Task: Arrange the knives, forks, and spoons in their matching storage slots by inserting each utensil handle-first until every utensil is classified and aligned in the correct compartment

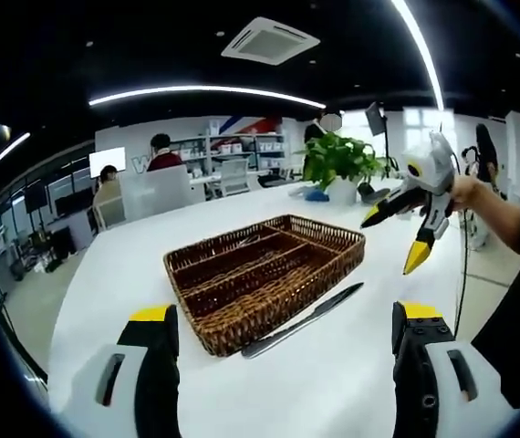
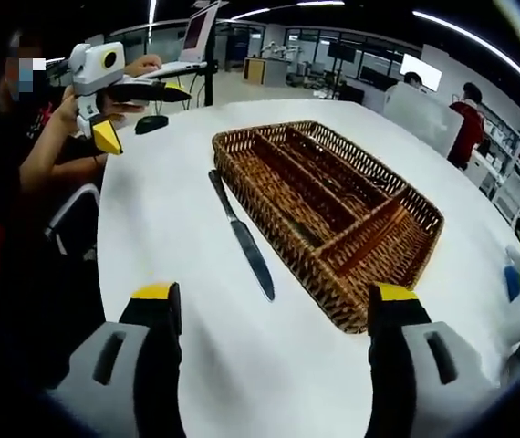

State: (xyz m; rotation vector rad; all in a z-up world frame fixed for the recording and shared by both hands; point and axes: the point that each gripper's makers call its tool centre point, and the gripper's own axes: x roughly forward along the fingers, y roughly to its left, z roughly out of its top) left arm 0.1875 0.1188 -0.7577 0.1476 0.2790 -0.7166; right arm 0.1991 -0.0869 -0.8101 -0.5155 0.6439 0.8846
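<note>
Both grippers are hovering above the white table [image 1: 351, 365] with fingers spread wide and grasping nothing: the left gripper [image 1: 283, 338] and right gripper [image 2: 274, 315] are facing the wicker tray [image 2: 333, 205]. The knife [image 2: 242, 237] is lying on the table just beside the tray's long side (the compartments look empty), so the sorting is only starting; next, one gripper should be lowering onto the knife. No writing is readable.

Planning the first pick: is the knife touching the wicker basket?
Apart. The right gripper view shows a strip of white table between the knife and the basket along its side.
</note>
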